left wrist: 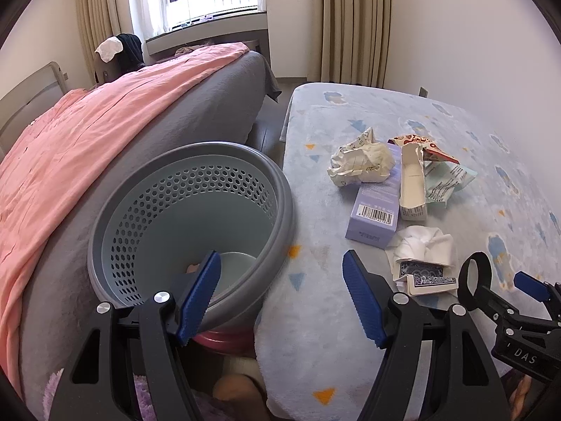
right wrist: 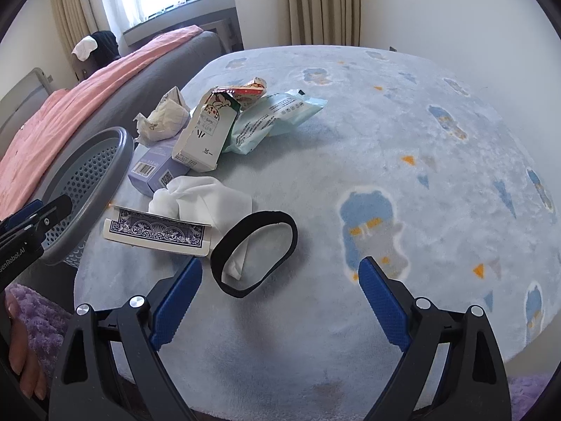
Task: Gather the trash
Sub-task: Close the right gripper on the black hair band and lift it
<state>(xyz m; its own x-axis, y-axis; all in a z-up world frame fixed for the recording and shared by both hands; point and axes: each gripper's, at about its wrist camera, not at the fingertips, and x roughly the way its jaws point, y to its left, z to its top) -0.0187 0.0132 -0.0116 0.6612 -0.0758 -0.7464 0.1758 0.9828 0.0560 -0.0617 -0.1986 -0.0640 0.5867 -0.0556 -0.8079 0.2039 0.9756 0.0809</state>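
We held the left gripper (left wrist: 282, 293) with its jaws apart and empty, one blue finger over the grey perforated bin (left wrist: 189, 224) beside the bed (left wrist: 87, 133) and the other over the pale blue blanket (left wrist: 350, 333). The right gripper (right wrist: 282, 298) also stood wide apart, gripping nothing, just short of a black band (right wrist: 224, 245) lying on the blanket. The trash sat in a loose cluster near the bin: crumpled paper (left wrist: 361, 163), a lilac box (left wrist: 373, 210), an open white carton (right wrist: 207, 133), a mint wrapper (right wrist: 273, 115), a white tissue (right wrist: 207, 196) and a card box (right wrist: 157, 233).
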